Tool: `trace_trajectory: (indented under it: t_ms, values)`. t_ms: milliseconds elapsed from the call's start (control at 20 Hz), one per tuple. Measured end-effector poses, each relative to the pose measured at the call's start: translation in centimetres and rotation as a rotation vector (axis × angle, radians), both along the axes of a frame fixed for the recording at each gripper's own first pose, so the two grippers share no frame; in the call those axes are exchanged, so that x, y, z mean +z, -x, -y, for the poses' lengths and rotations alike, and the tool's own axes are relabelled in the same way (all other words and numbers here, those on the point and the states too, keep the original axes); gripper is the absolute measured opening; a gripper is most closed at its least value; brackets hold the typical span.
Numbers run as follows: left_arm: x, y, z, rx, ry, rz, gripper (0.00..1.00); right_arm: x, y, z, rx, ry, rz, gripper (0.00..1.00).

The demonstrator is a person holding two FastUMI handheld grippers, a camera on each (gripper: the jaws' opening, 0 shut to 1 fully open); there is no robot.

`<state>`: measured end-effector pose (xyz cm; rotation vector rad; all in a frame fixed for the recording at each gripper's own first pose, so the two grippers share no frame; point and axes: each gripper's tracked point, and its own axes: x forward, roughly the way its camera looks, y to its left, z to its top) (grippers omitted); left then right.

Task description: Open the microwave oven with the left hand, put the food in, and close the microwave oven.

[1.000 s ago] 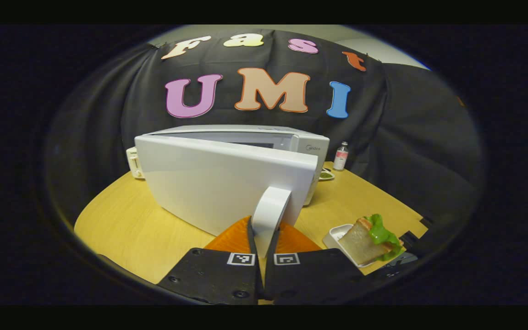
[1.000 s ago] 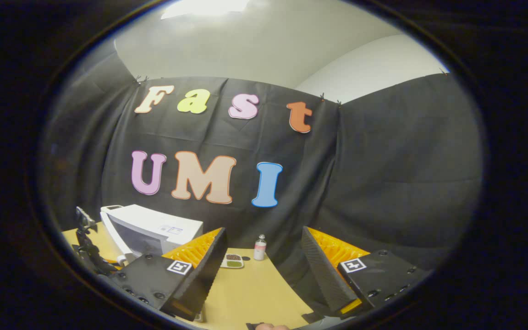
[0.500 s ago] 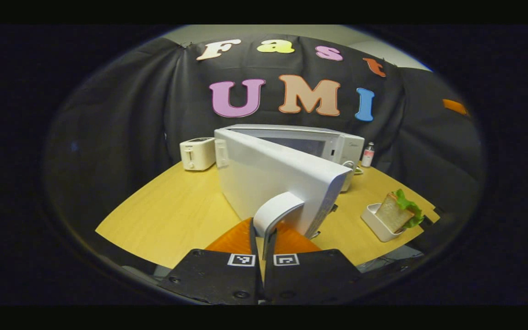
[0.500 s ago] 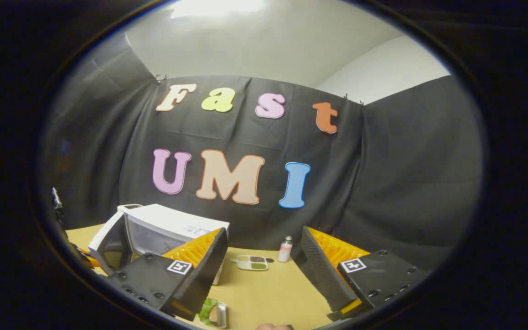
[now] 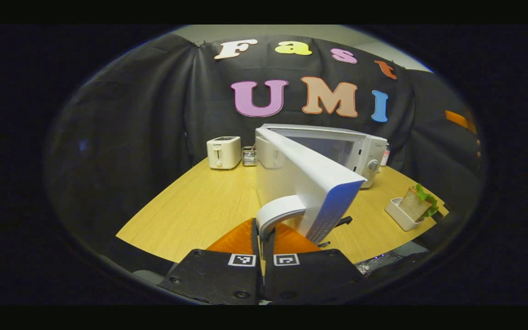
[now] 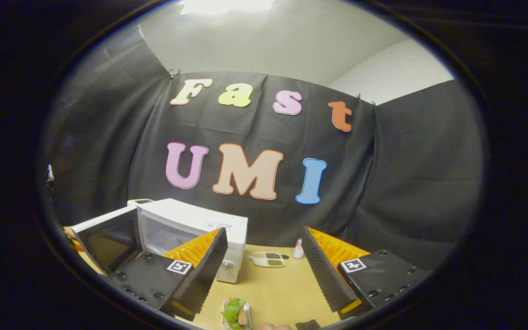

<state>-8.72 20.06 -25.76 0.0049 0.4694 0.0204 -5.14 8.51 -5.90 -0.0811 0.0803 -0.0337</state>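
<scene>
The left tool [image 5: 262, 229] stays clamped on the handle [image 5: 278, 211]; the door [image 5: 307, 183] has swung wider since a second ago. The right tool [image 6: 264, 256] gapes wide above the worktop [image 6: 273, 288], sandwich [image 6: 234, 311] now at its 6 o'clock, oven [image 6: 190, 224] at 10.

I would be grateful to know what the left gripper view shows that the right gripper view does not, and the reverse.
Left gripper view: the left gripper shut on the door handle, the door's white outer face, and a toaster at the table's far edge.

Right gripper view: the right gripper open and holding nothing, the door's dark inner window, and a small divided dish.

Both: the open microwave, the sandwich in its white tray, and the wooden table.
</scene>
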Motion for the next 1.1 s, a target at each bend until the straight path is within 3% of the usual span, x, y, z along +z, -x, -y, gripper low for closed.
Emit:
trace_trajectory:
  t_ms: [350,550,650,750,800,900,1050,1100]
  values:
    - [-0.1,0.0,-0.1,-0.014,0.007,-0.004,0.02,-1.5,0.0,-0.5,-0.002,0.017,-0.029,0.98]
    - [-0.2,0.3,-0.1,0.009,0.021,-0.014,0.07,-2.4,0.2,-0.8,-0.001,-0.004,-0.047,0.97]
    - [-0.5,0.3,-0.4,0.040,0.051,-0.026,0.29,-2.9,0.4,-0.9,0.002,-0.009,-0.056,0.97]
    - [-0.6,0.9,-0.3,0.057,0.111,-0.038,0.76,-3.3,0.6,-1.3,0.021,-0.027,-0.055,0.98]
    - [-0.8,1.1,-0.4,0.070,0.120,-0.039,0.92,-3.8,0.6,-1.5,0.029,-0.043,-0.058,0.98]
    - [-0.5,1.3,-0.6,0.080,0.100,-0.033,0.98,-6.5,0.8,-1.4,0.031,-0.075,-0.115,0.98]
    - [1.1,1.9,-0.3,0.058,0.076,-0.003,0.89,-10.1,1.4,-0.5,-0.004,-0.125,-0.199,0.98]
    - [2.0,2.1,-0.3,0.049,0.071,0.014,0.94,-10.9,1.4,-0.6,-0.008,-0.133,-0.212,0.98]
